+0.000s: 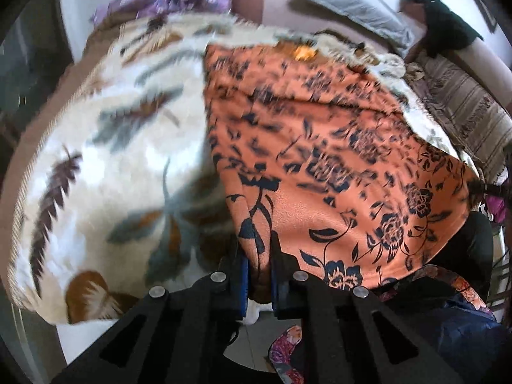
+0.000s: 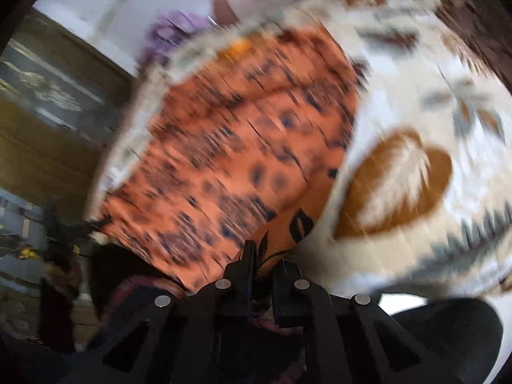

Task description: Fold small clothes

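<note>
Your left gripper (image 1: 259,256) and right gripper (image 2: 267,264) each pinch a near corner of the orange cloth (image 1: 320,147), which lies spread on the blanket (image 1: 112,128). It looks soft, light and limp; keep hold at the hem corners.

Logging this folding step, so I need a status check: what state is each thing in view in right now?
Orange floral garment: spread over the blanket, near edge pinched at two spots.
Left tool: shut on the garment's edge.
Right tool: shut on the garment's edge; view blurred.
Leaf-print blanket: lying spread out under the garment.
Grey pillow: lying beyond the blanket.
</note>
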Demonstrator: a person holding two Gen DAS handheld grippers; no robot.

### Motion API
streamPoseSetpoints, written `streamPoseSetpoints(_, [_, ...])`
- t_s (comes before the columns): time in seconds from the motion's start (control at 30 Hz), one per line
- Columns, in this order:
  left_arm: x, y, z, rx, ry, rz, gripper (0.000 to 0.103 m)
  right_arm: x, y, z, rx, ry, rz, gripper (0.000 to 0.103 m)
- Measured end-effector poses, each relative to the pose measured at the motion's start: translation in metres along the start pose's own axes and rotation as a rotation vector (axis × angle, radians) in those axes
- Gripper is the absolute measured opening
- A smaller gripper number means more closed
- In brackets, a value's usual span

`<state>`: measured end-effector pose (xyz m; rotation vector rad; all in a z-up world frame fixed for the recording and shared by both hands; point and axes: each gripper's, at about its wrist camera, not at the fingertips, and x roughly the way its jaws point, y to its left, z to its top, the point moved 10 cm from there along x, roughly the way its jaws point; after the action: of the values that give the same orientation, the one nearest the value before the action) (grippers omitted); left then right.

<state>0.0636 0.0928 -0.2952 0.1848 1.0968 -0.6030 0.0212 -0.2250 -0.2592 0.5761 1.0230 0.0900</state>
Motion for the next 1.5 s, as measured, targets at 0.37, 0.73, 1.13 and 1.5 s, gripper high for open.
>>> streamPoseSetpoints(0.37, [-0.038, 0.008, 0.052, 0.007, -0.11, 0.0, 0.011, -0.037, 0.009, 0.066, 0.016, -0.192, 0.026, 0.009])
streamPoseSetpoints(0.73, [-0.004, 0.044, 0.161, -0.05, -0.123, 0.036, 0.011, -0.015, -0.035, 0.187, 0.104, -0.287, 0.013, 0.009])
streamPoseSetpoints(1.13, [0.151, 0.108, 0.297, -0.207, 0.023, 0.127, 0.014, 0.12, -0.107, 0.335, 0.3, -0.311, 0.009, 0.01])
streamPoseSetpoints(1.5, [0.137, 0.109, 0.299, -0.313, -0.211, 0.067, 0.047, 0.098, -0.142, 0.316, 0.414, -0.454, 0.105, 0.078])
